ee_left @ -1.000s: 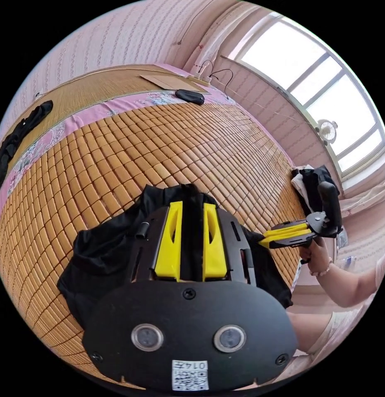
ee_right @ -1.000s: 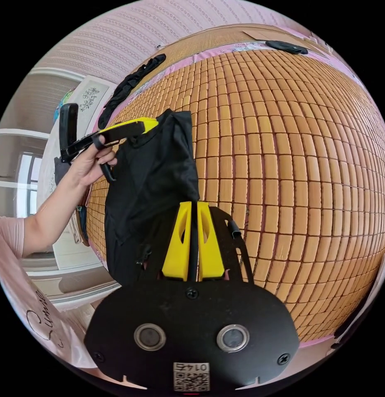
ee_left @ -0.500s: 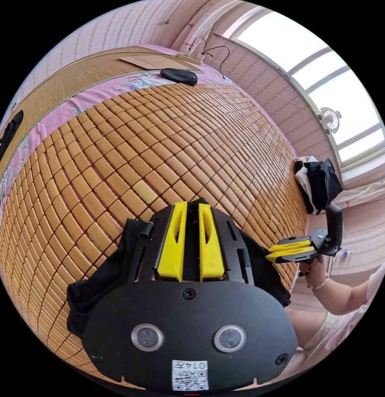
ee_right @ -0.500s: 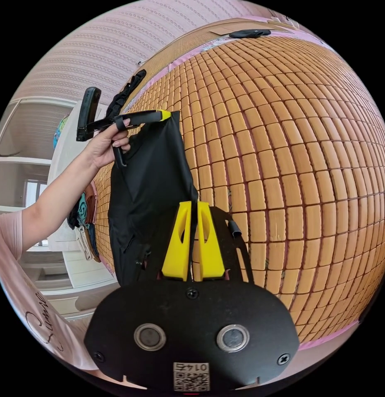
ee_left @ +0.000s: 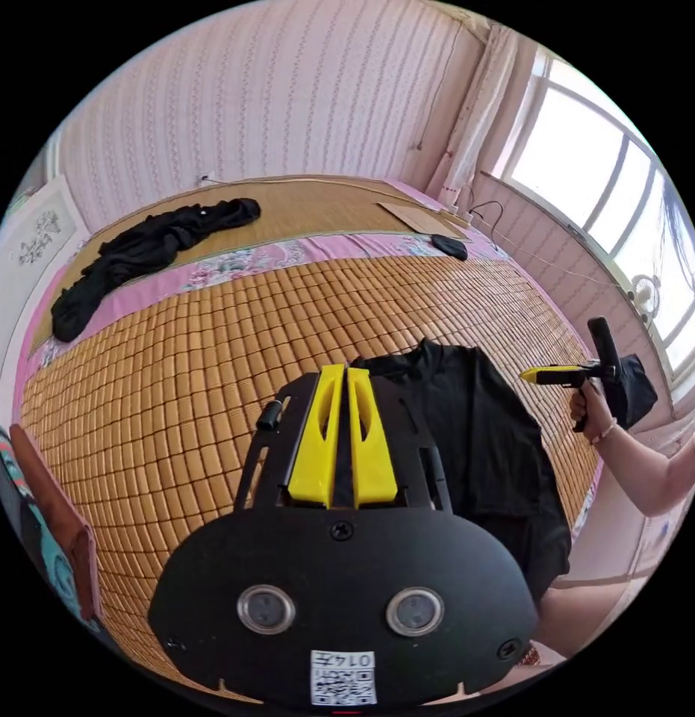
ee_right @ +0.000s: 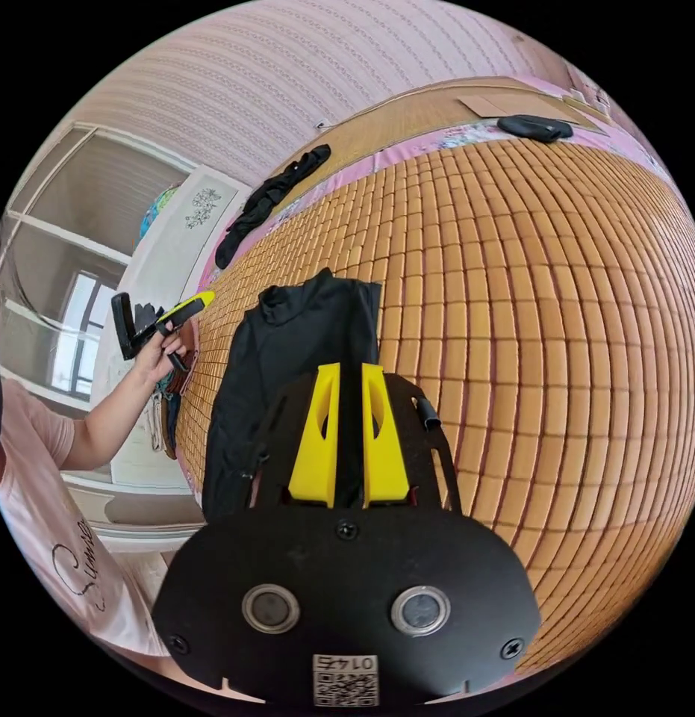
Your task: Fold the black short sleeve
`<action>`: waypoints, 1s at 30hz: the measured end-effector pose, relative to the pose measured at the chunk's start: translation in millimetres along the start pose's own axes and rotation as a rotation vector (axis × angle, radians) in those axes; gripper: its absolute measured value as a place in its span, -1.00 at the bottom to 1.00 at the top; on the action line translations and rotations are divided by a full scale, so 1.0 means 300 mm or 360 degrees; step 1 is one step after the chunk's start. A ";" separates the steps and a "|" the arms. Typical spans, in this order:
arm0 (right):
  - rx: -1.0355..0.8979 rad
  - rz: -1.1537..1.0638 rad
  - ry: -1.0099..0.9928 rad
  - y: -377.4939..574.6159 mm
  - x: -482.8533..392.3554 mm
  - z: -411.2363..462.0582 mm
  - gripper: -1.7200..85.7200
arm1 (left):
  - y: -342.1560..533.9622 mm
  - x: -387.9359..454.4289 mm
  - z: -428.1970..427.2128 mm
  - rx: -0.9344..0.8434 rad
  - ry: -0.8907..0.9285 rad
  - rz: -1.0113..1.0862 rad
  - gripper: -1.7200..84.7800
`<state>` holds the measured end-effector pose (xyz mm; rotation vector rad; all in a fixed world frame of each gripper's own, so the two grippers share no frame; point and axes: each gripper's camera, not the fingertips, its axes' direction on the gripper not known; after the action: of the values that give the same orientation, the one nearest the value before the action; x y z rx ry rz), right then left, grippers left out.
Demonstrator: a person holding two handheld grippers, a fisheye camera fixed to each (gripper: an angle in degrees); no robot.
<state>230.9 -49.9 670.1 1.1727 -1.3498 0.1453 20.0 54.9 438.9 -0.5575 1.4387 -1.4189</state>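
Observation:
The black short sleeve [ee_left: 481, 441] lies flat on the bamboo mat [ee_left: 175, 358] as a long narrow strip, collar away from me, its lower end hanging over the bed's edge. In the right gripper view the short sleeve [ee_right: 287, 351] lies just beyond and left of my right gripper [ee_right: 351, 367], whose jaws stand a little apart with nothing in them. My left gripper [ee_left: 346, 370] is shut and empty, raised left of the garment. The right gripper [ee_left: 525, 373] is held off the bed's edge, and the left gripper [ee_right: 201, 297] is likewise clear of the cloth.
A heap of black clothes [ee_left: 138, 254] lies at the far side of the bed, and a small black object [ee_left: 448, 245] near the far corner by a cardboard sheet [ee_left: 410, 213]. Another dark garment [ee_left: 634, 381] sits below the window. A white cupboard [ee_right: 160, 246] stands beside the bed.
Both grippers have let go of the short sleeve, which now lies flat on the mat instead of hanging between them. Both hands have pulled back and up, away from the cloth.

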 end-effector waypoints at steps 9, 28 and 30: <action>-0.0235 -0.0142 0.0083 -0.259 -0.022 0.176 -0.73 | 0.204 -0.273 -0.030 -0.0084 0.0166 -0.0471 -0.74; -0.0161 0.0001 0.0073 -0.429 0.033 0.031 -0.95 | -0.135 -0.234 -0.057 -0.0239 -0.0005 -0.0222 -0.98; -0.0100 0.0023 0.0053 -0.461 0.034 0.001 -0.95 | -0.173 -0.246 -0.080 -0.0192 -0.0023 -0.0279 -0.98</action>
<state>327.8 -120.5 600.4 1.1037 -1.3246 0.1317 12.2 118.9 506.3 -0.7852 1.5006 -1.4671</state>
